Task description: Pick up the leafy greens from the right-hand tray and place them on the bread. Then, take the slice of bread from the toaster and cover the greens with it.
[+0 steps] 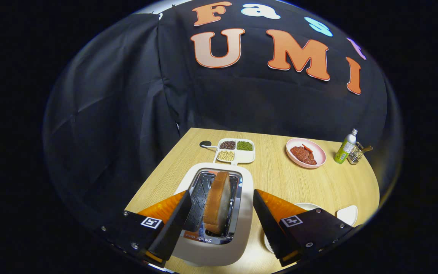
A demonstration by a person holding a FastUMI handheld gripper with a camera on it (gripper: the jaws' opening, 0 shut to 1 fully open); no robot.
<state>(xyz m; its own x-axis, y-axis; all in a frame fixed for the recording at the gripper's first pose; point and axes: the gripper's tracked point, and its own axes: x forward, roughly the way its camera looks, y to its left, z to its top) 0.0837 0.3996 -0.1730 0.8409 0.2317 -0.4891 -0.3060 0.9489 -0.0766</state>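
A white toaster (242,213) stands on the wooden table right below me, with a slice of bread (217,201) upright in its slot. My gripper (221,205) hangs open over the toaster. The bread sits between the two fingers, and neither finger touches it. Part of a white plate (307,206) peeks out behind the right finger; what lies on it is hidden.
Beyond the toaster is a white divided dish (246,156) of beans and seeds. A pink plate (318,150) with red meat sits further right, then a green bottle (346,146) and a small glass holder (357,154). A small white dish (348,214) lies near the table's right edge.
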